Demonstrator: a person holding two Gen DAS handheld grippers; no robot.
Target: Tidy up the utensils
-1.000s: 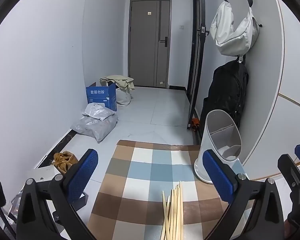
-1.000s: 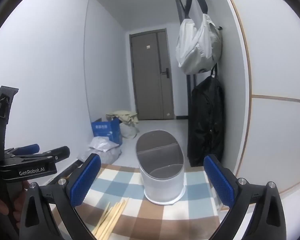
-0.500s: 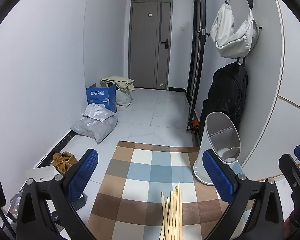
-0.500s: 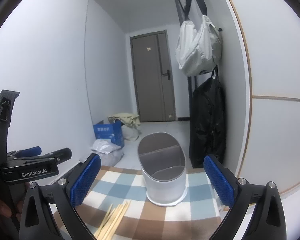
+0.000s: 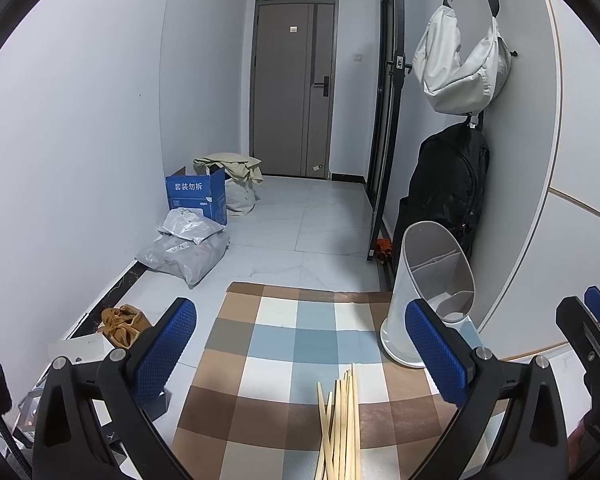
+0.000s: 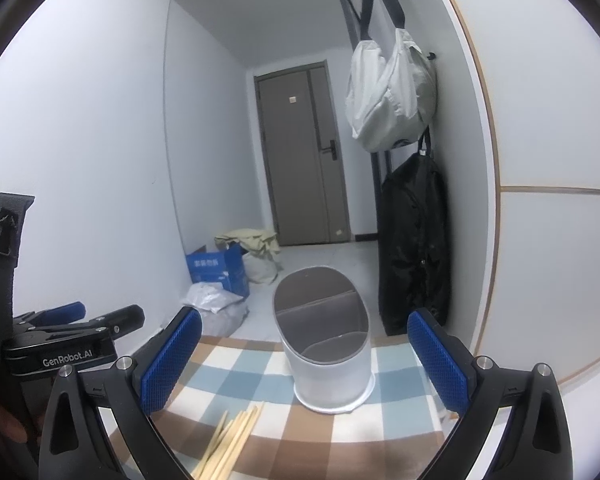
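Left gripper [image 5: 300, 354] is spread wide w/ nothing between its blue textured pads [image 5: 162, 350], hovering above the checked brown, blue & white cloth [image 5: 284, 344] that fills the lower centre of the left wrist view. Bundle of pale wooden chopsticks [image 5: 340, 424] lies on that cloth at bottom centre, roughly parallel, far ends fanned a bit, near ends cut off by the frame edge. White oval plastic utensil holder w/ inner dividers [image 5: 434, 280] stands on the cloth at centre right, just past the chopstick tips, not touching them; no utensils visible inside. Right gripper [image 6: 304, 356] is also spread & carrying nothing; in its view the holder sits at lower centre, framed between the pads, upright, opening facing the camera. Chopsticks show there at bottom, left of centre, angled toward the holder, apart from it. The other gripper's black body marked "GenRobot.AI" sits at lower left of the right wrist view. Behind: grey door [image 5: 292, 92] at upper centre, blue cardboard box [image 5: 196, 194] & grey plastic mailer bags [image 5: 184, 246] on white tile floor at centre left, white sling bag [image 5: 460, 68] hung at upper right over a black backpack [image 5: 446, 184].
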